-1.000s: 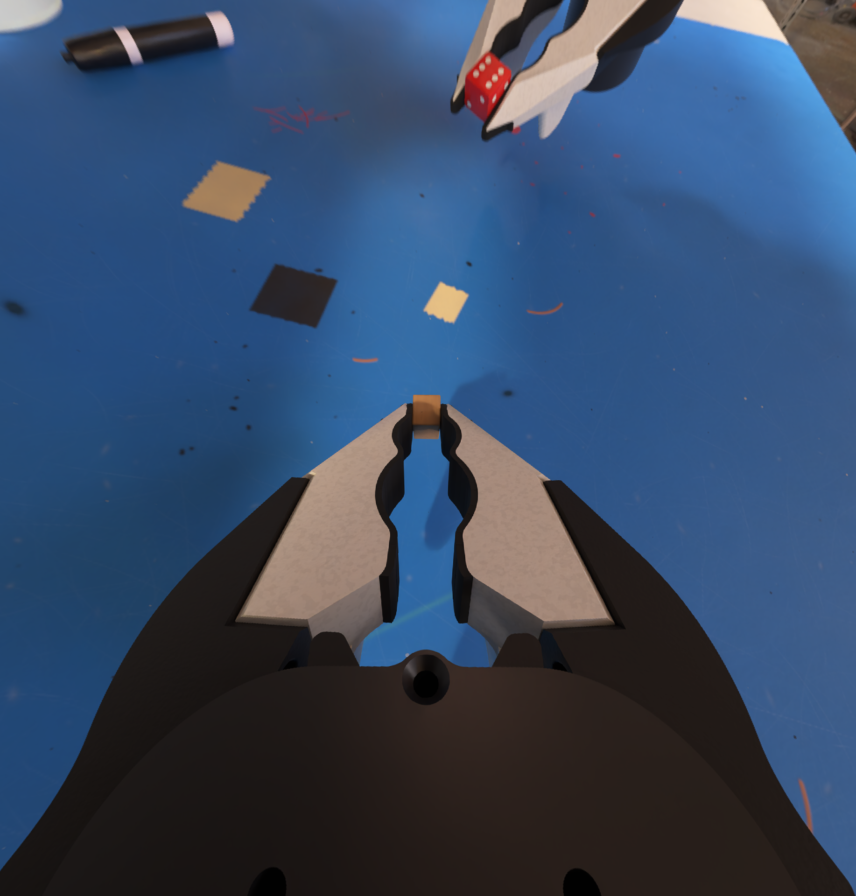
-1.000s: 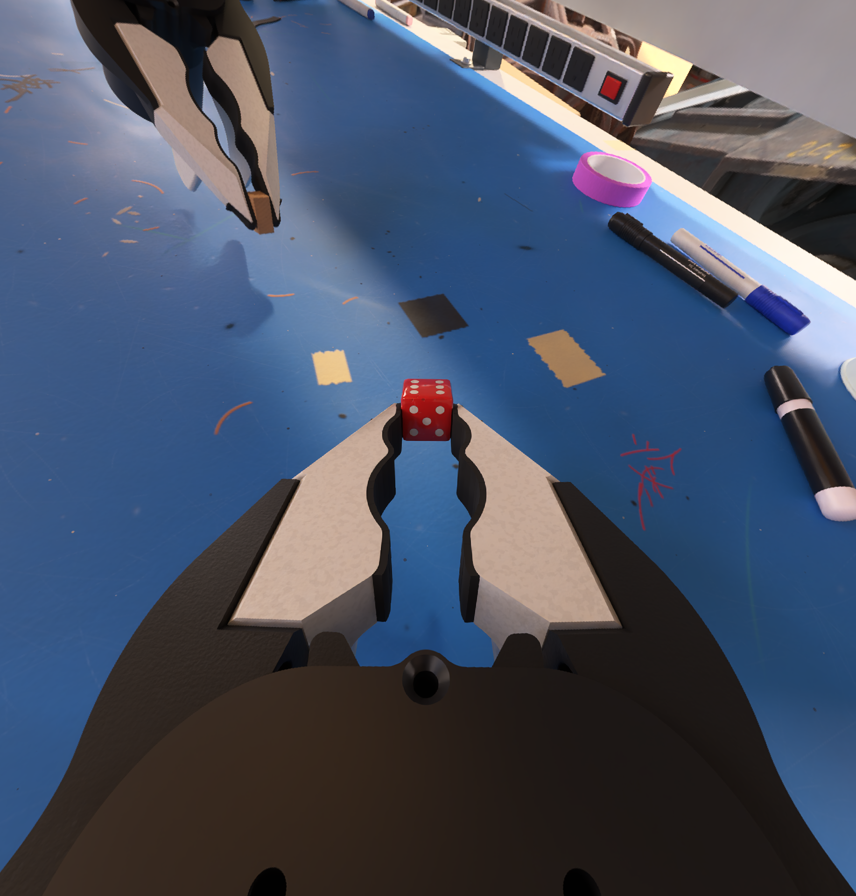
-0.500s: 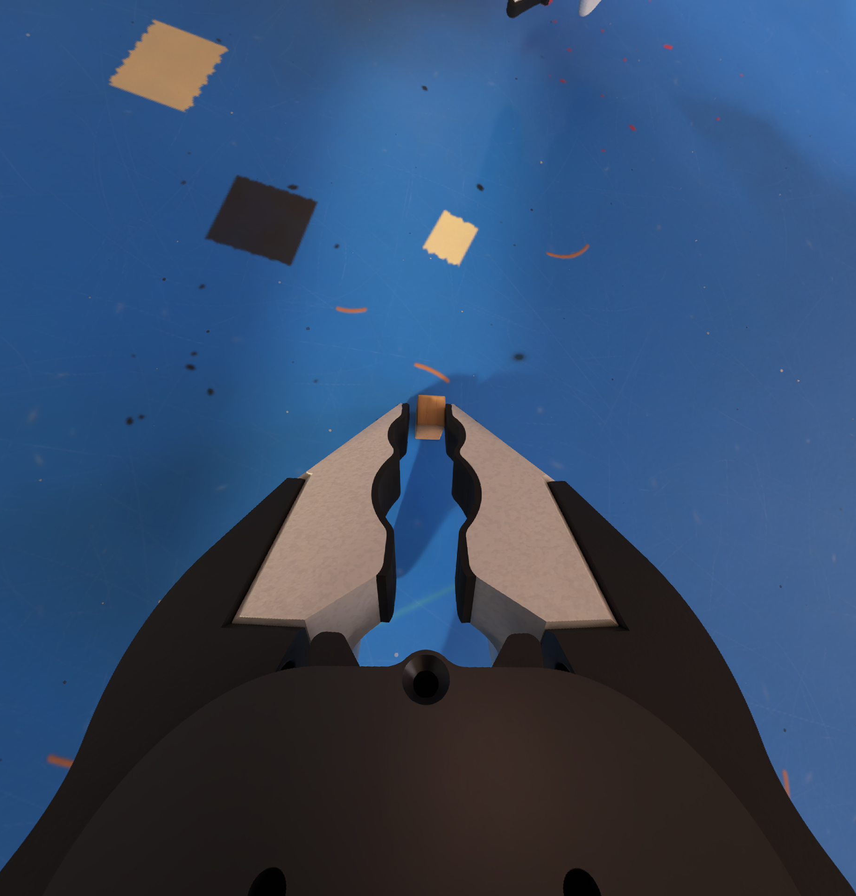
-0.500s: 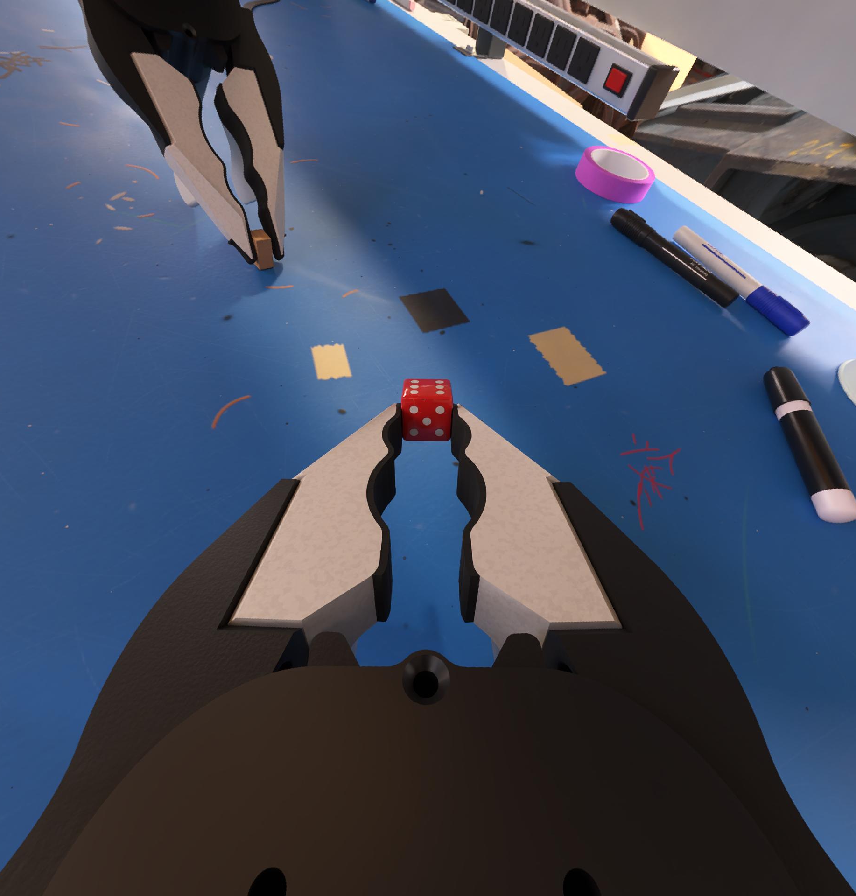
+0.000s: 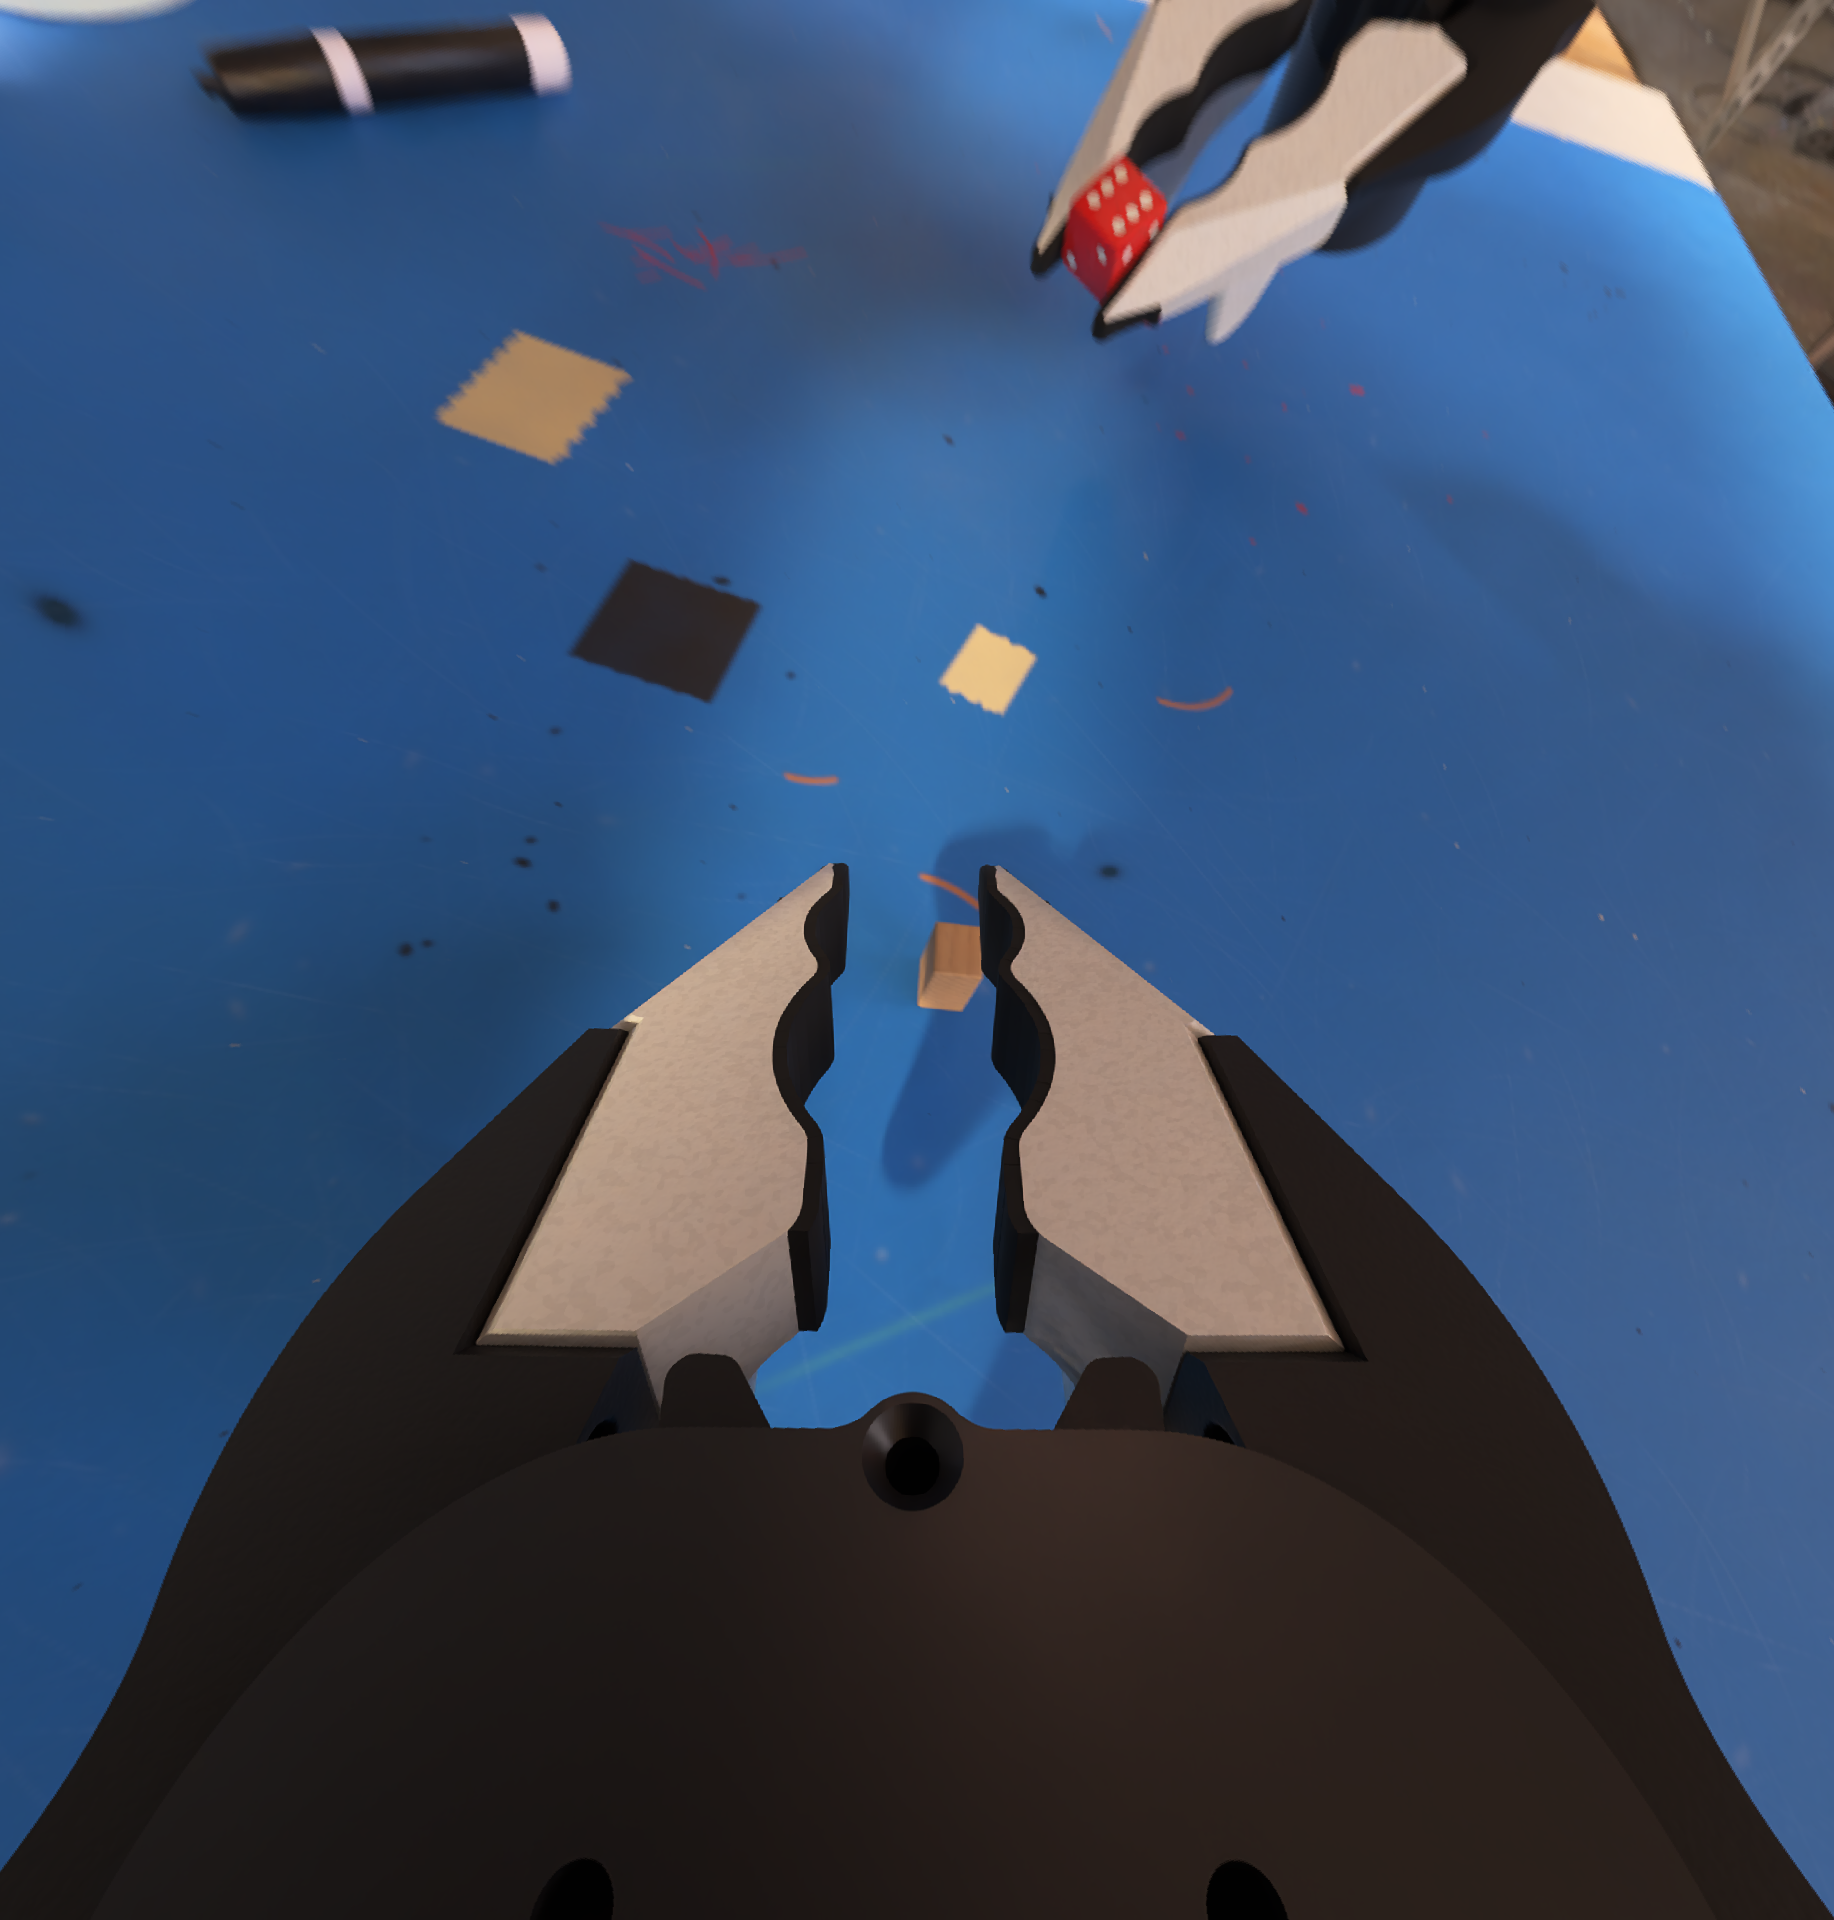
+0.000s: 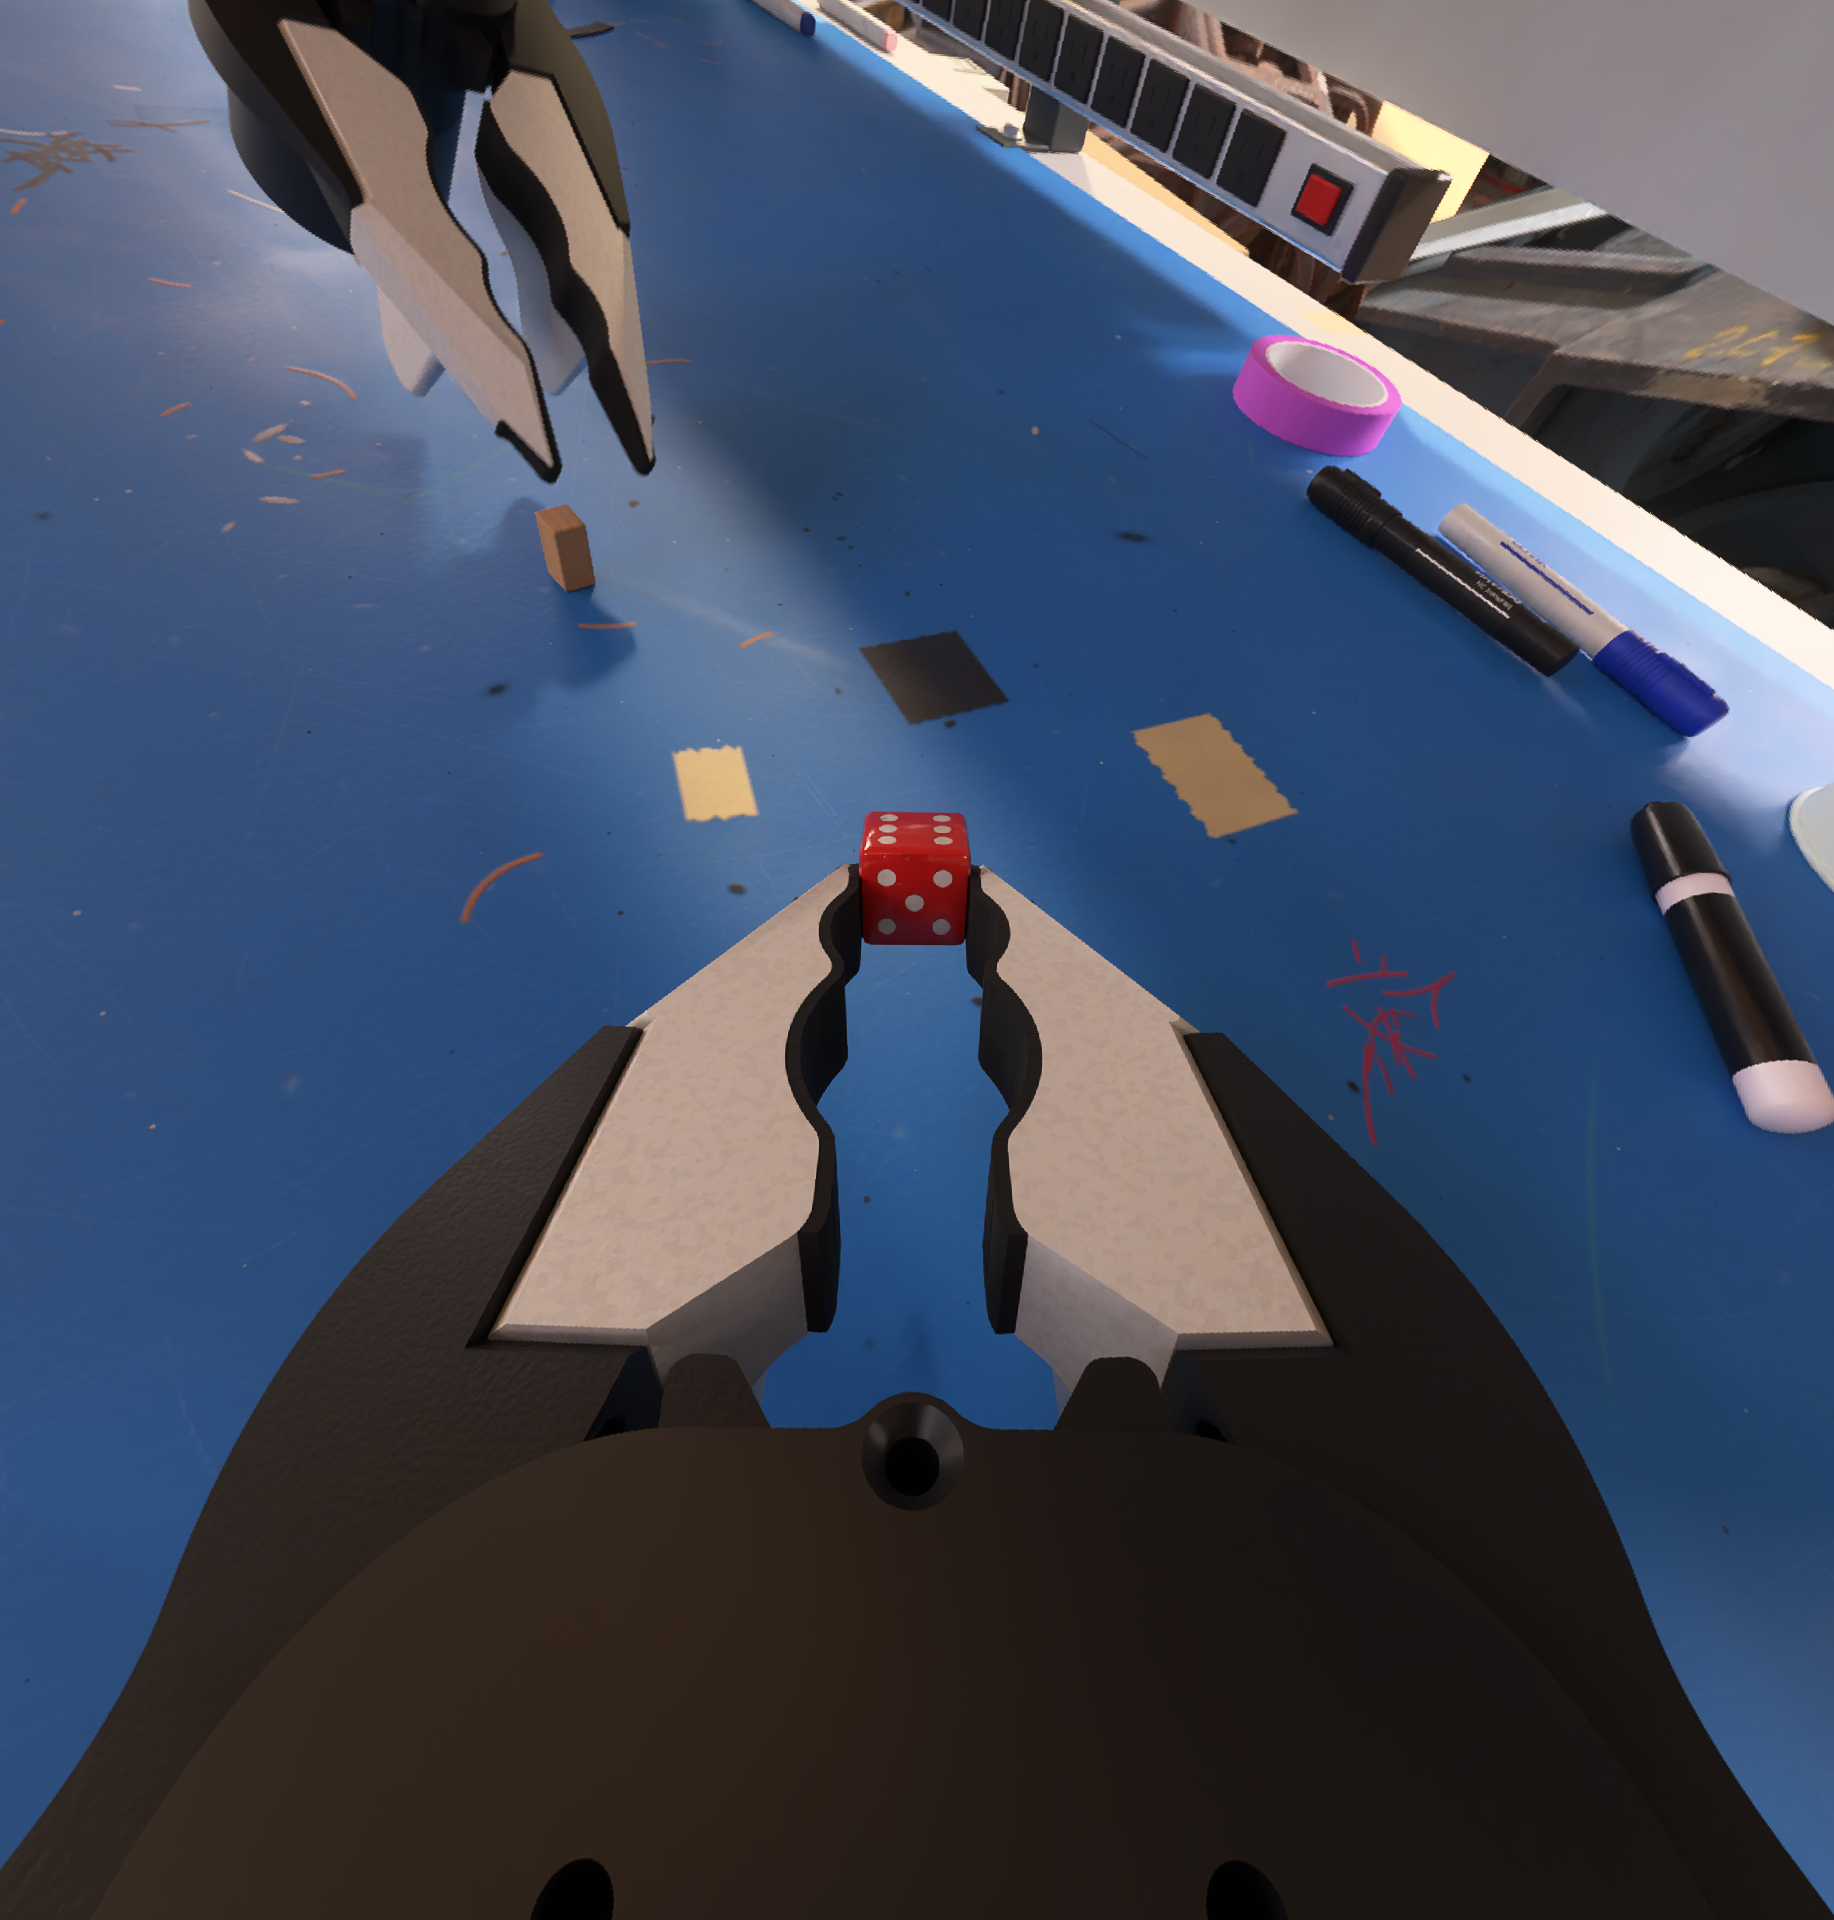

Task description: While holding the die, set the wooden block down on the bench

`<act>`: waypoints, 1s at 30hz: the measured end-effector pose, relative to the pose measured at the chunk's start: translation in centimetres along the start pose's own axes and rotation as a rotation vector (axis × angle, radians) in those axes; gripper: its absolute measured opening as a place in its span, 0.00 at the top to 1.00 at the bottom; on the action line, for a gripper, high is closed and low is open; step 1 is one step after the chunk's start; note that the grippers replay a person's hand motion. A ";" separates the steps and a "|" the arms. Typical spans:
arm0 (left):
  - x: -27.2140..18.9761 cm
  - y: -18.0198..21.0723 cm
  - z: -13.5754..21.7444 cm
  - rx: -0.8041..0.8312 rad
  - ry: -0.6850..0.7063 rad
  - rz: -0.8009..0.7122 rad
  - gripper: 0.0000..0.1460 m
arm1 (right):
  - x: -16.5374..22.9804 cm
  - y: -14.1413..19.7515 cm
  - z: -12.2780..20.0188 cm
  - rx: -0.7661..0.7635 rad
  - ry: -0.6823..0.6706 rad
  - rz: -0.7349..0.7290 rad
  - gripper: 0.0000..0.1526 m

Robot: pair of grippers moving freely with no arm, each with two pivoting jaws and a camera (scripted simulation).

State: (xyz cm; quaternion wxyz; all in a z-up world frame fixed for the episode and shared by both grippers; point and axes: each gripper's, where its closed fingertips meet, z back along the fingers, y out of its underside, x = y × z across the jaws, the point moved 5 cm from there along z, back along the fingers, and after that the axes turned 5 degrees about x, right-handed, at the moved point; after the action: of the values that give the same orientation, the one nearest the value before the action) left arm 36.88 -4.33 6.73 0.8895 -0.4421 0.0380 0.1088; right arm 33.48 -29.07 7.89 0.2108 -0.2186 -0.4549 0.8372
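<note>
The small tan wooden block (image 6: 565, 547) was seen standing upright on the blue bench (image 6: 269, 1039), free of any grip, with a thin orange shaving just beside it. The left gripper (image 5: 913, 871) was held above it with its fingers (image 5: 726, 1070) spread apart; in the left wrist view the block (image 5: 949, 966) showed through the gap, close to the right finger. The small red die with white pips (image 6: 913, 878) was pinched between the fingertips of the right gripper (image 6: 913, 883), clear of the bench surface, as was also shown from the left wrist view (image 5: 1112, 223).

Between the two grippers a flat black square patch (image 6: 932, 675), a small pale tan patch (image 6: 714, 783) and a larger tan patch with ragged edges (image 6: 1212, 774) were laid flat on the bench; nothing raised stood between the block and the die. Along the far edge a roll of magenta tape (image 6: 1316, 395), a black marker (image 6: 1438, 569) and a white marker with a blue cap (image 6: 1583, 618) were lined up, the two markers touching side by side. A black marker with a pale band and tip (image 6: 1734, 961) was lying near a red scribble (image 6: 1389, 1023). A grey power strip with a red switch (image 6: 1183, 135) was mounted beyond the edge. Printing was visible on the two paired markers but was too small to be made out.
</note>
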 end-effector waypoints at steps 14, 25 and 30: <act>1.5 -1.0 1.9 -0.130 -0.154 0.003 0.85 | 0.0 -0.2 0.2 -0.015 0.009 0.001 0.88; 1.9 -1.0 2.1 -0.136 -0.175 0.007 0.87 | 0.0 -0.3 0.2 -0.014 0.008 0.009 0.88; 1.9 -1.0 2.1 -0.133 -0.180 0.003 0.88 | 0.0 -0.3 0.3 -0.014 0.012 0.013 0.88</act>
State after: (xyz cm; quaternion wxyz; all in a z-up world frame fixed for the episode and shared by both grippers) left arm 38.87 -2.98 8.46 0.8578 -0.4887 -0.0490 0.1515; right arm 33.39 -29.09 8.28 0.2067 -0.2282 -0.4581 0.8339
